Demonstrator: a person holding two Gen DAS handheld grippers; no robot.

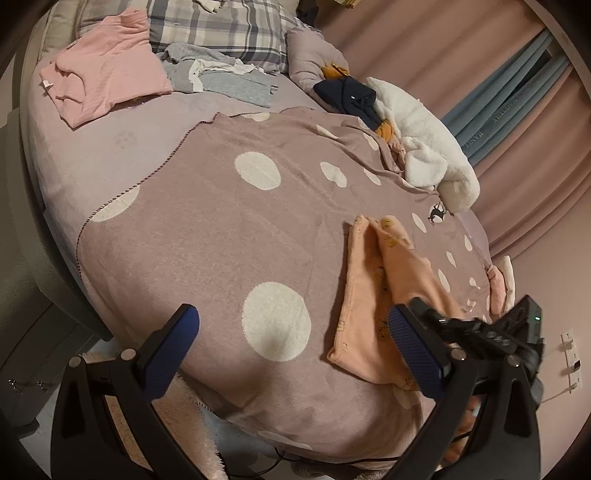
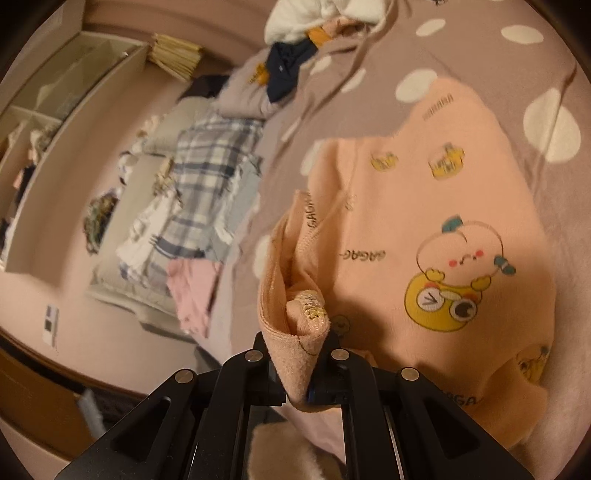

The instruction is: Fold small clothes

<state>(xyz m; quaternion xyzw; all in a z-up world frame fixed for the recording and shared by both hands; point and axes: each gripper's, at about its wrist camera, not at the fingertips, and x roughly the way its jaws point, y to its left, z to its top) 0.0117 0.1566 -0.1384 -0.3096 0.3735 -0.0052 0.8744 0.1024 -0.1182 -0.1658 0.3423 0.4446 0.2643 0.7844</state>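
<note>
A peach child's top (image 1: 369, 288) with cartoon prints lies partly folded on the polka-dot blanket (image 1: 207, 229) near the bed's right edge. My right gripper (image 2: 295, 343) is shut on a bunched edge of this top (image 2: 424, 206), which rises in a fold between its jaws. In the left wrist view the right gripper (image 1: 424, 306) reaches onto the top from the right. My left gripper (image 1: 291, 317) hovers open over the blanket just left of the top, nothing between its blue pads (image 1: 173, 343).
A pink garment (image 1: 107, 70), grey clothes (image 1: 218, 74) and a plaid pillow (image 1: 221, 26) lie at the bed's far end. A white fleece (image 1: 424, 140) and a navy item (image 1: 351, 96) are heaped at the right. Pink curtains (image 1: 517, 184) hang beyond; a shelf (image 2: 74, 92) lines the wall.
</note>
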